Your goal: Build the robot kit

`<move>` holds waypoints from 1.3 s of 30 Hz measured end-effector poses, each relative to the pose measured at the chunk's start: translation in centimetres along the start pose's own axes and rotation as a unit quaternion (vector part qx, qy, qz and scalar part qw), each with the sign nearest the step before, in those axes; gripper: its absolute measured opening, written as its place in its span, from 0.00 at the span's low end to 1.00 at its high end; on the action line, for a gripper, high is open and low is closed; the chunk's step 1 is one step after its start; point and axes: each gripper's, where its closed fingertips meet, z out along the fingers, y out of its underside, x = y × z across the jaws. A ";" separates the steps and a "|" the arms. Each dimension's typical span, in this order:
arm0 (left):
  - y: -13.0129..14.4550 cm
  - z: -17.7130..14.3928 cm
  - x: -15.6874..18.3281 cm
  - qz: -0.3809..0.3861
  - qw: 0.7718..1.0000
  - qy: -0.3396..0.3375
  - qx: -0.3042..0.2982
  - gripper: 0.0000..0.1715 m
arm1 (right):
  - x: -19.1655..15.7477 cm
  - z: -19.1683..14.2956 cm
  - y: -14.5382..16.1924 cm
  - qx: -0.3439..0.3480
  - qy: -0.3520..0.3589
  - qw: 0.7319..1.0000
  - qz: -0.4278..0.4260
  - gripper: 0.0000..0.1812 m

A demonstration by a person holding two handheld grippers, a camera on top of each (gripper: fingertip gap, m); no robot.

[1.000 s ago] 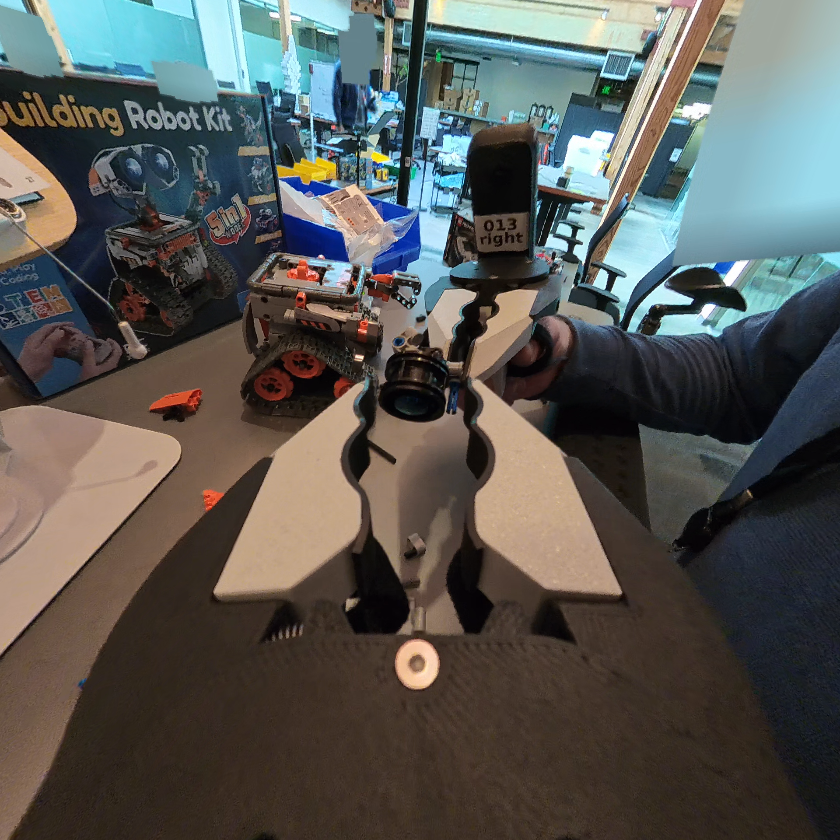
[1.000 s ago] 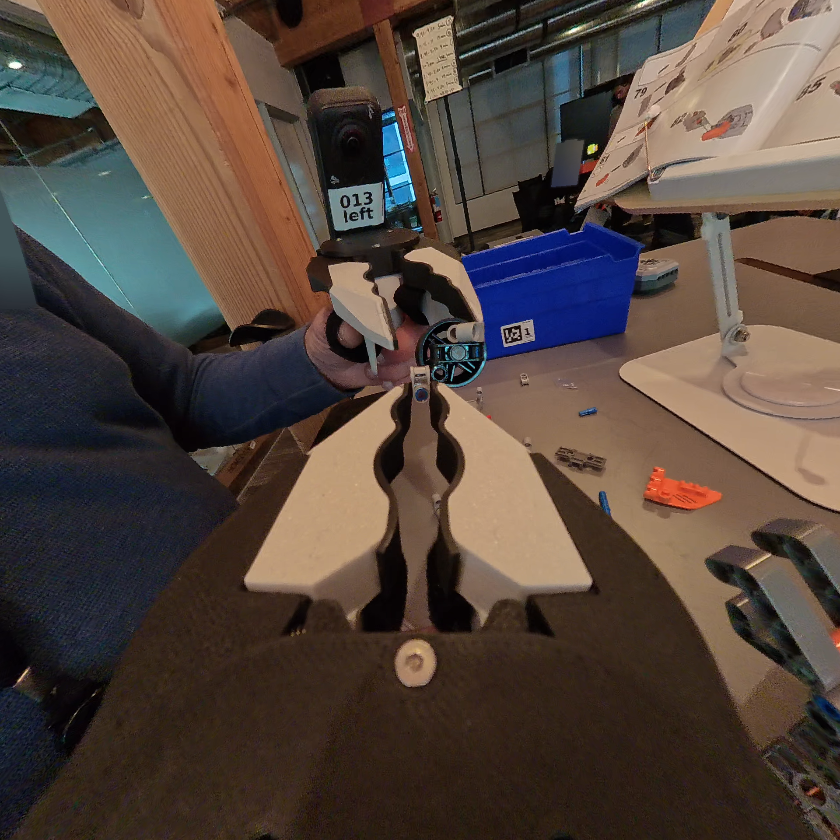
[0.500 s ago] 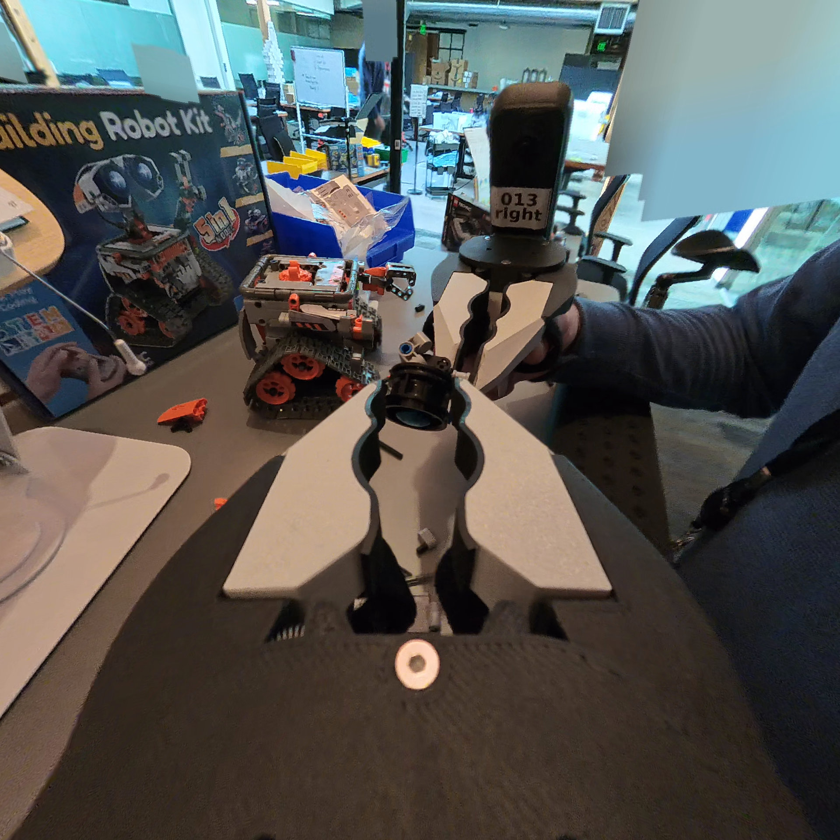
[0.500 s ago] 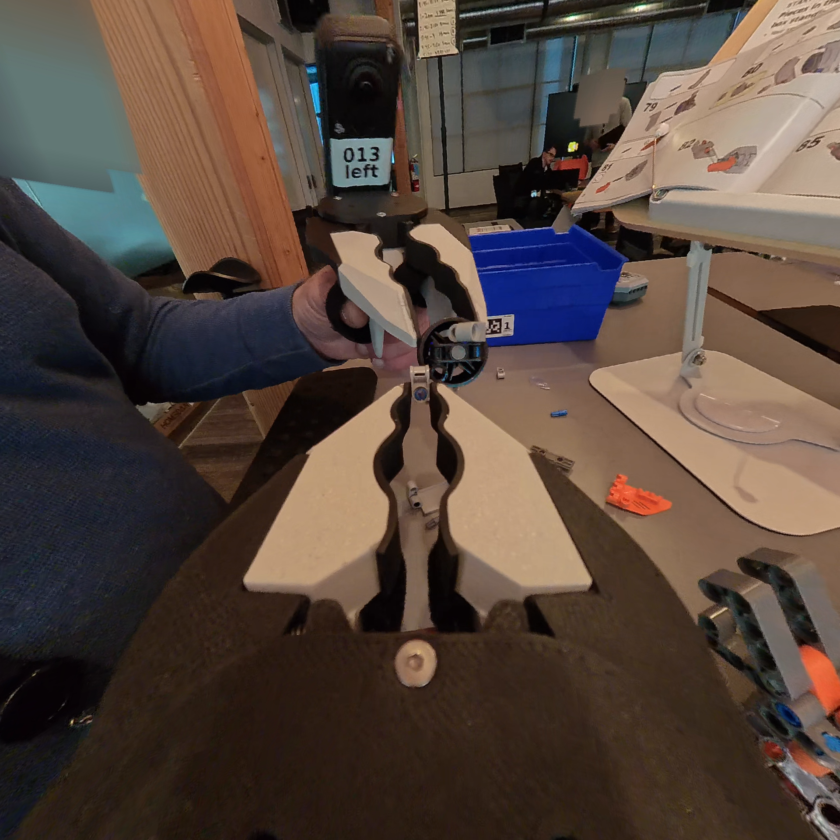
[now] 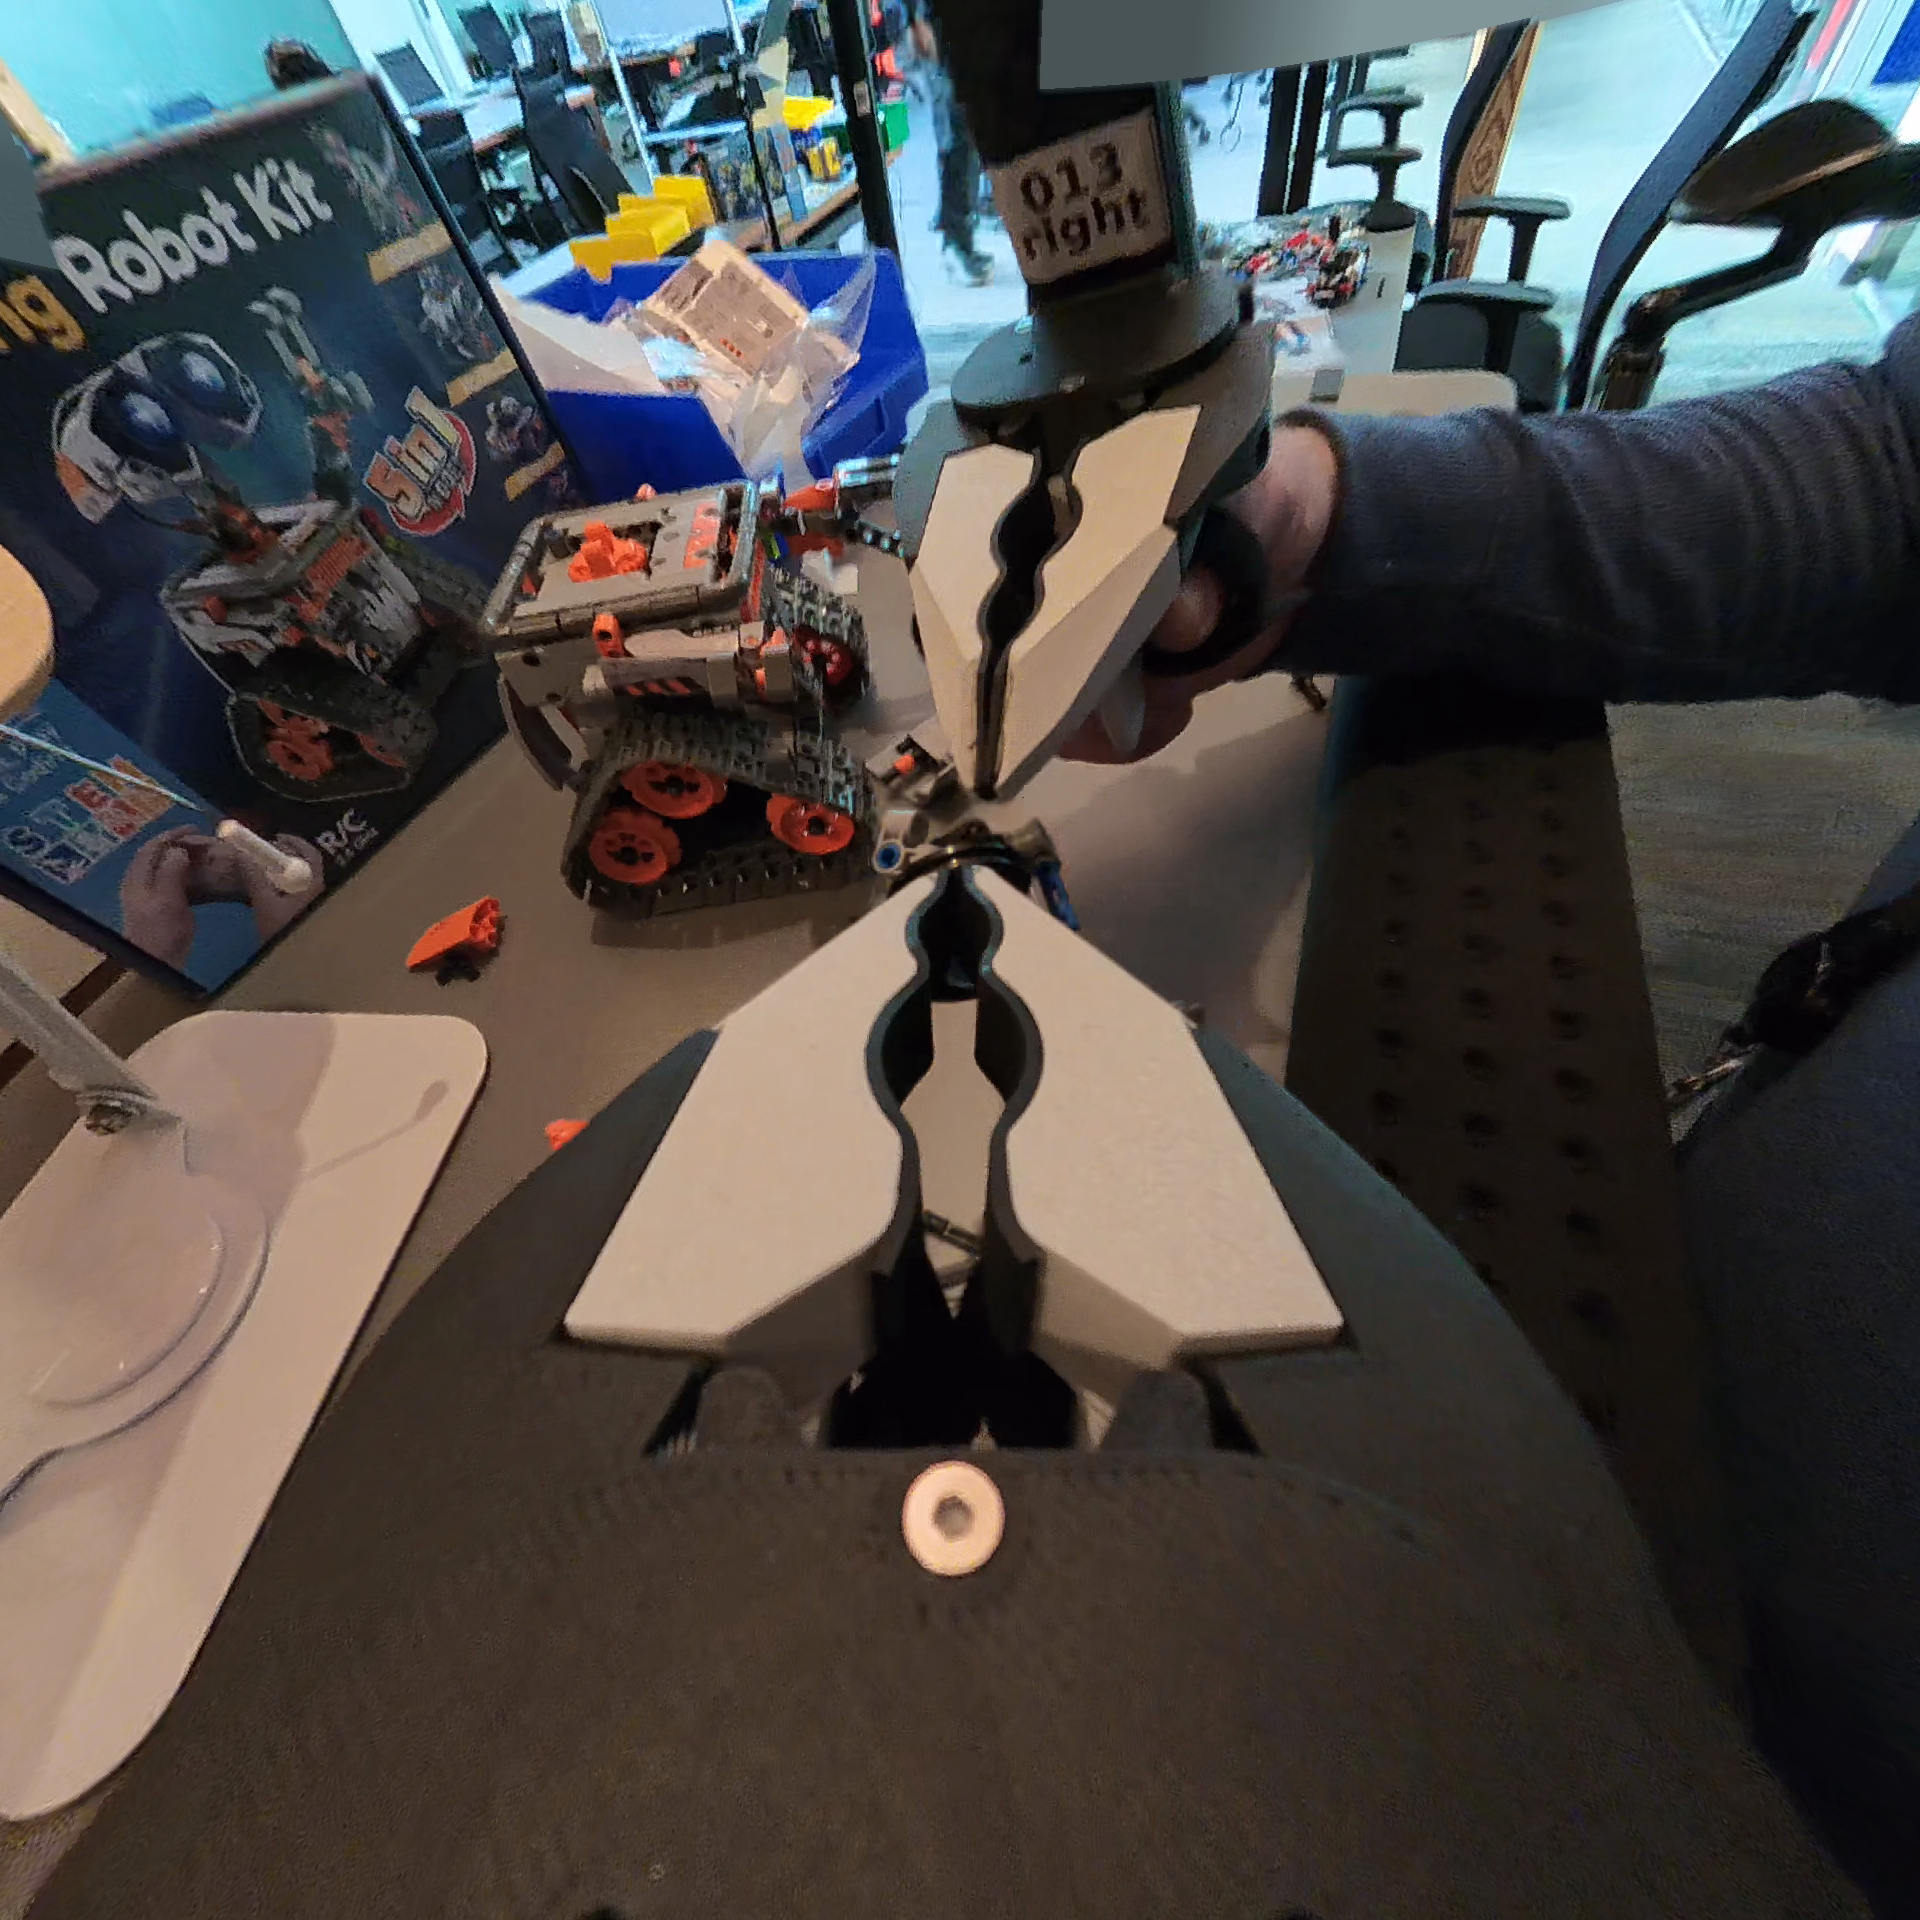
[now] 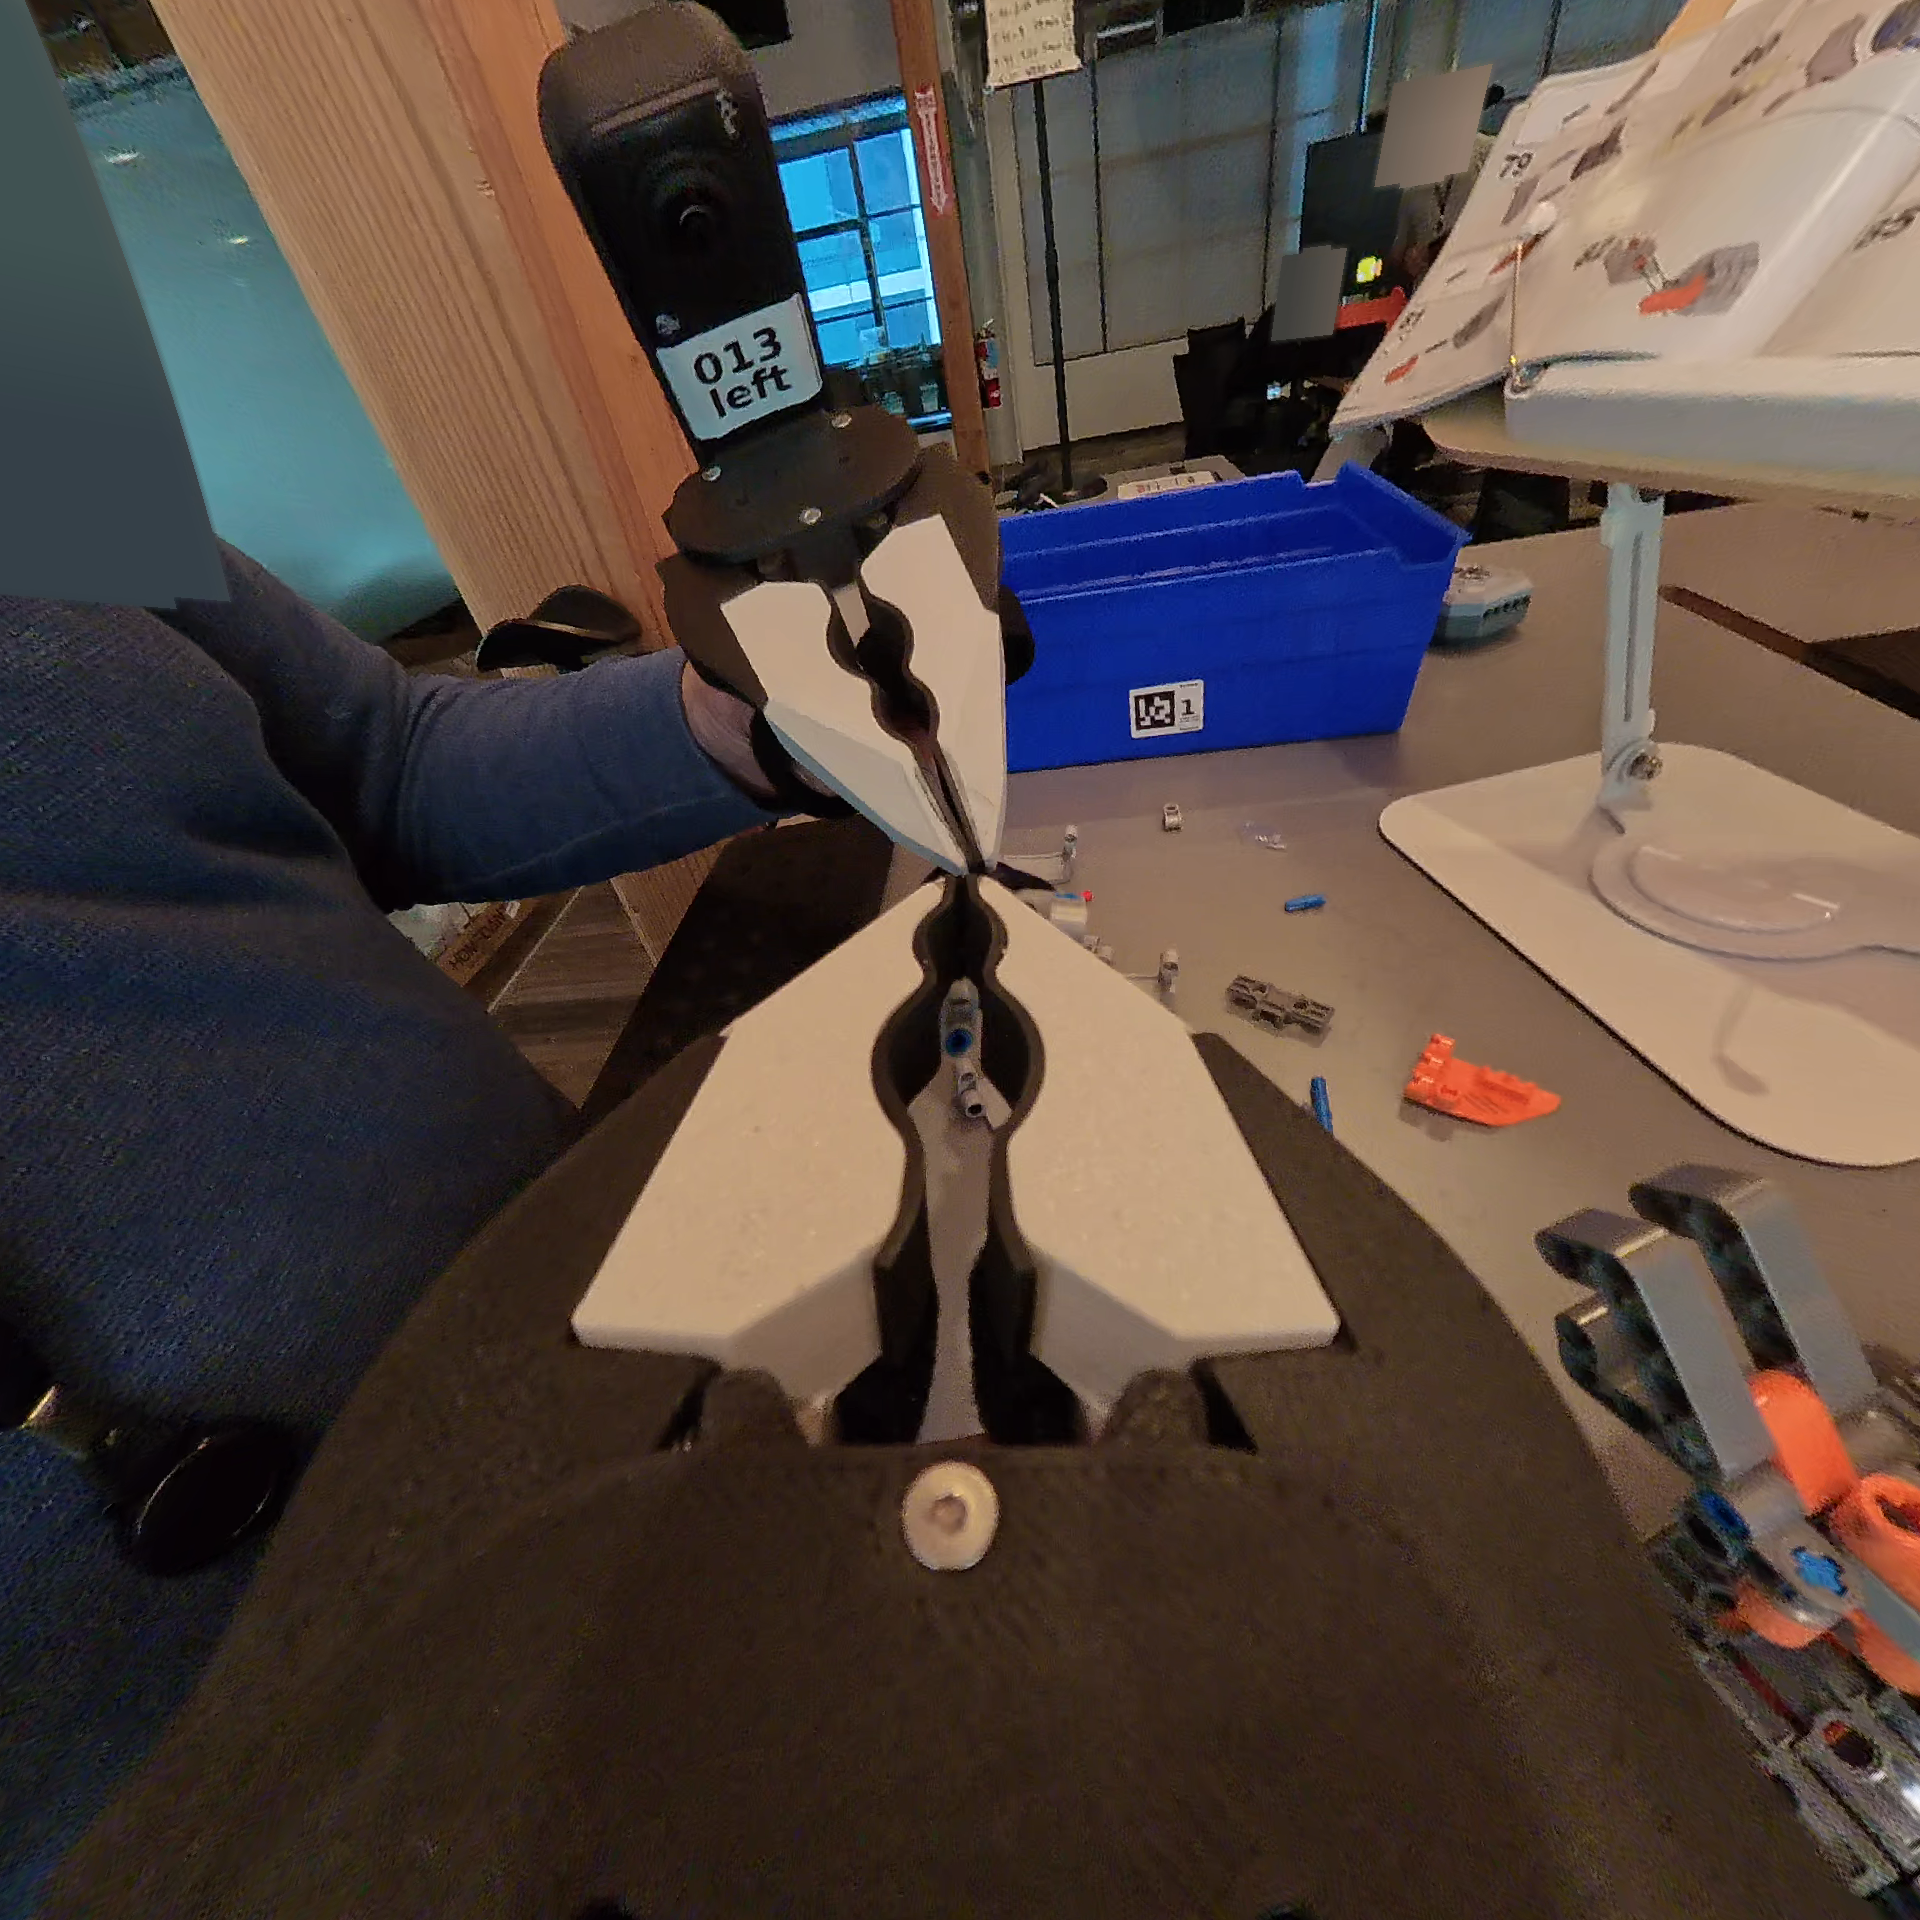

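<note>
My left gripper (image 5: 961, 888) is shut on a small black wheel piece (image 5: 971, 850) that sticks out just past its tips, with a grey connector and blue pin (image 5: 896, 850) on its left side. My right gripper (image 5: 982, 792) comes down from above, jaws shut, and its tips touch the top of that piece. In the right wrist view my right gripper (image 6: 961, 891) meets the left gripper (image 6: 971, 868) tip to tip, and the piece is almost hidden between them. Small grey and blue parts (image 6: 958, 1029) show through the gap between the right fingers.
A tracked robot model (image 5: 717, 707) stands just left of the grippers, before a kit box (image 5: 208, 468) and a blue bin (image 5: 665, 416). A white stand base (image 6: 1662, 935) carries an open instruction book (image 6: 1662, 260). An orange piece (image 6: 1475, 1091) and small parts (image 6: 1278, 1003) lie on the table. The grippers are tip to tip, or close to it.
The two grippers have come together until their tips meet. The left jaws have narrowed around the black wheel piece, and the right gripper now points down onto it.
</note>
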 end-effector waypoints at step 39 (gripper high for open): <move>11.3 -0.3 5.2 -0.027 0.973 0.028 -0.227 0.23 | -1.3 2.9 10.7 -0.264 -0.020 0.962 -0.073 0.09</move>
